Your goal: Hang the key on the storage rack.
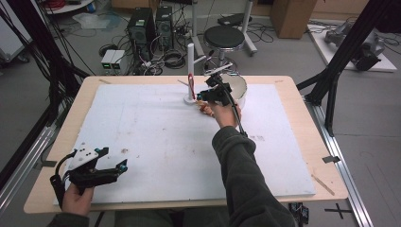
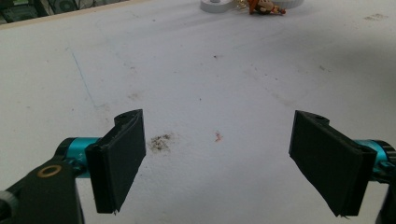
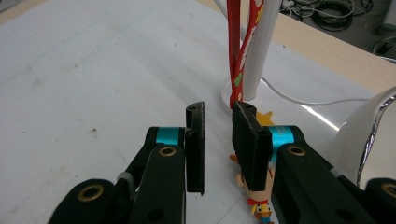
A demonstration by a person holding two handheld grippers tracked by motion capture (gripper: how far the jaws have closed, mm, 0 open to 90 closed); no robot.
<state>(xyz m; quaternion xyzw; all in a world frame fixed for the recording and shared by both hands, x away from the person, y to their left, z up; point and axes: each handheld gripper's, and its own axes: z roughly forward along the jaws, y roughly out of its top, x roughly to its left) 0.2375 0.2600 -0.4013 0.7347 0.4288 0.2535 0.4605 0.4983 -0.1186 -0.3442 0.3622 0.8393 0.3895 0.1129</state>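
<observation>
Toy figure: one small cowboy doll (image 3: 256,196), lying flat on the white board (image 1: 156,137) at far centre, just near-right of the stand's base; long axis runs near–far in the right gripper view, head toward the stand, feet toward the camera.
Lanyard: one red patterned strap (image 3: 239,51), hanging straight down along the post.
Stand: one white post (image 1: 190,71), upright on a round base, far centre.
Bowl: one white bowl (image 1: 239,87), right of the stand, touching neither.
Right gripper (image 3: 218,122): over the doll, jaws a narrow gap apart, nothing between the pads; strap just beyond the tips.
Left gripper (image 2: 217,154): near-left corner, jaws wide apart over bare board.
Grippers counted: two.
</observation>
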